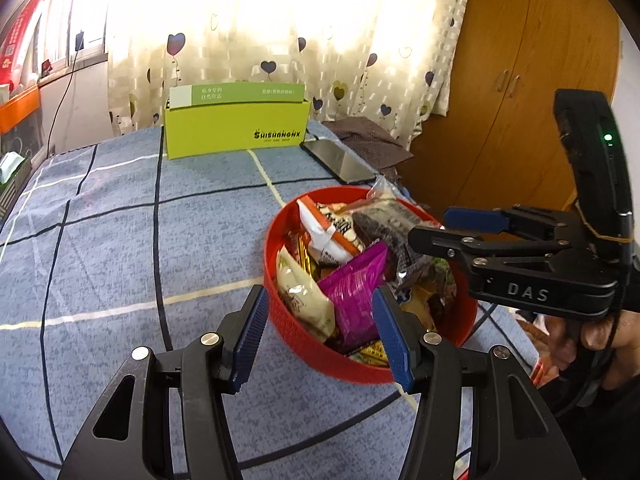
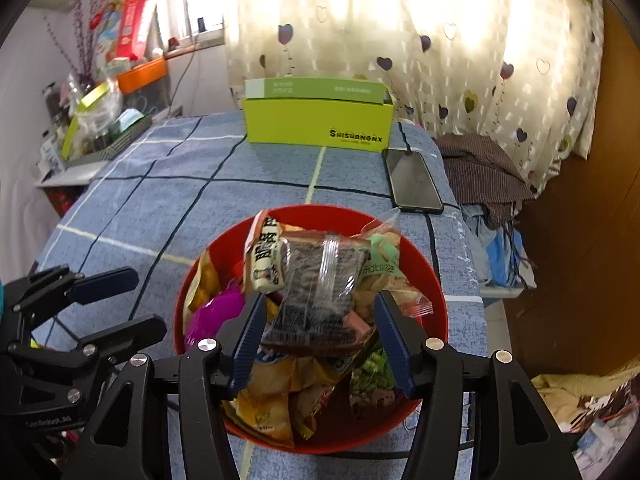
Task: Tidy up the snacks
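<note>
Round red plastic basket (image 2: 432,276) with a ribbed wall, heaped with crinkly snack packets, resting on a blue checked cloth (image 1: 120,240). On top of the heap, a dark packet in clear wrap (image 2: 316,300), lying between the ribbed blue pads of the right gripper (image 2: 320,332), fingers apart, no pad pressing it. Left gripper (image 1: 320,332) spread wide over the basket's near rim, gripping nothing. Seen only from the left: a magenta foil packet (image 1: 352,292) in full. Behind, a lime cardboard box (image 1: 236,128) and a glossy black phone (image 2: 414,180).
</note>
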The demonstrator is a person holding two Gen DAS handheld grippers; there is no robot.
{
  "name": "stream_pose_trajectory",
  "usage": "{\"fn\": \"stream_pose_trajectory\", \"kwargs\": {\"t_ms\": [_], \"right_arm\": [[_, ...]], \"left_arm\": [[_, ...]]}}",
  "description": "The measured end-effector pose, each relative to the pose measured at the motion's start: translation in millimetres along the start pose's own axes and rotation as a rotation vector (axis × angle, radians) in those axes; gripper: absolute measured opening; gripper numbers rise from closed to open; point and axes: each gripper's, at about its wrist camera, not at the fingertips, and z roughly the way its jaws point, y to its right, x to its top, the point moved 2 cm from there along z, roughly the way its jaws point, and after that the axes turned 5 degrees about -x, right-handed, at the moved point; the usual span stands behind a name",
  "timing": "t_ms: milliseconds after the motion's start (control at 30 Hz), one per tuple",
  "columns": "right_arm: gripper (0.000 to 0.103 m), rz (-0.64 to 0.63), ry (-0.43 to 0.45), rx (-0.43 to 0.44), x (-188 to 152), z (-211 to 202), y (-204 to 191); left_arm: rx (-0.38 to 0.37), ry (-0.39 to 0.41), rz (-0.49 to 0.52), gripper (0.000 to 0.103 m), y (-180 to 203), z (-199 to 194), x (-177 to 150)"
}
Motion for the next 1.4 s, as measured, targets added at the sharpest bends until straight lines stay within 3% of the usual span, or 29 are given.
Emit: {"fn": "stream_pose_trajectory", "kwargs": {"t_ms": [267,567,800,1400], "right_arm": [[0.062,0.061,0.038,0.028,-16,-19,-1],[0.068,0.111,0.059,0.011,-36,-32,-9],[0.068,0.138,0.036,-0.014,-48,-32,-8],[0.068,0.145,0.014,-0.021,-66,-35,-2]], "left_arm": [[0.041,-0.013,0.013,0.055,5,-6,-8],[0.029,-0.025,0.003,0.055,3,-15,-19],[0.072,-0.05,0.02,0.055,7,-13,-30],[0.083,-0.093,0.053,0.055,27,2,-40]]}}
